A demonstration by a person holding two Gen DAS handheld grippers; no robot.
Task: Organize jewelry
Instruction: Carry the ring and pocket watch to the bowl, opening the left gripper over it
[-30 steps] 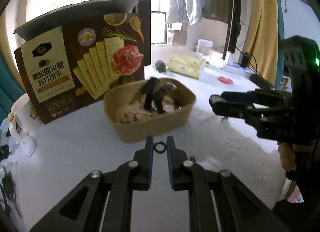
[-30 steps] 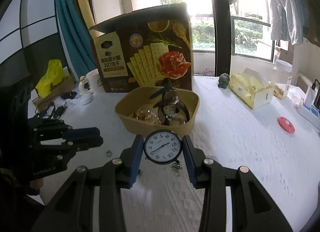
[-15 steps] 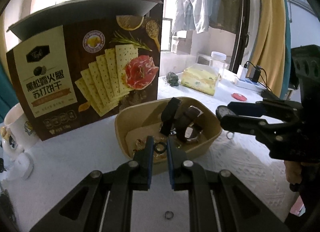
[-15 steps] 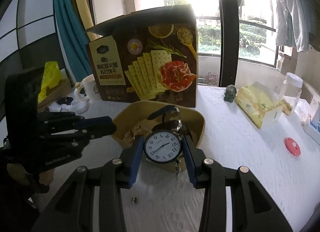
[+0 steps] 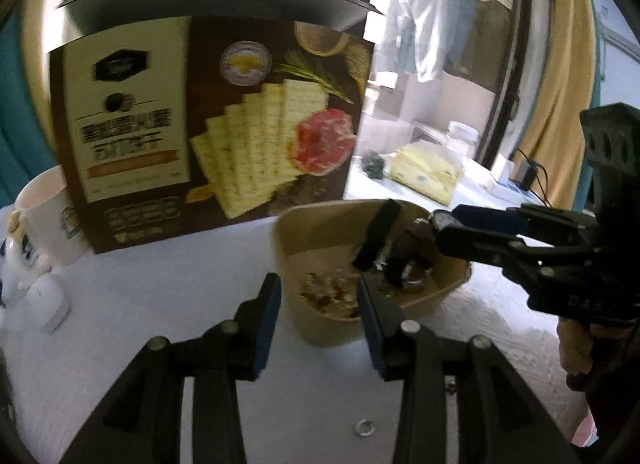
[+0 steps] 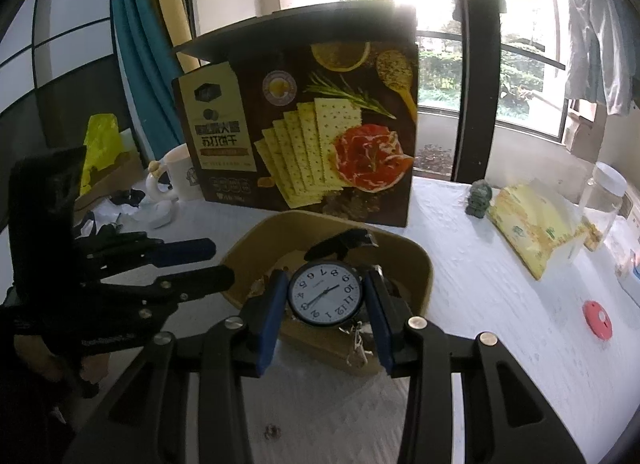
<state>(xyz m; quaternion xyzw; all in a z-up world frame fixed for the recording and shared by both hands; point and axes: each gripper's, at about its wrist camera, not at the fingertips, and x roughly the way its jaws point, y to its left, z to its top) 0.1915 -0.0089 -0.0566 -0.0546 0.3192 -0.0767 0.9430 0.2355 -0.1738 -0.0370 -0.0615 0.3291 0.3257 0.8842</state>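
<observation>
Left gripper jaws spread over tan bowl, right gripper pinching pocket watch above bowl, ring on table

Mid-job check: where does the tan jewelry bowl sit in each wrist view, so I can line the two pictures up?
Left wrist: the tan bowl sits center-right, just beyond the open left gripper, with the right gripper over its right rim.
Right wrist: the bowl is center, behind the pocket watch clamped in the right gripper.
Shared landmark: the cracker box stands upright directly behind the bowl.
</observation>
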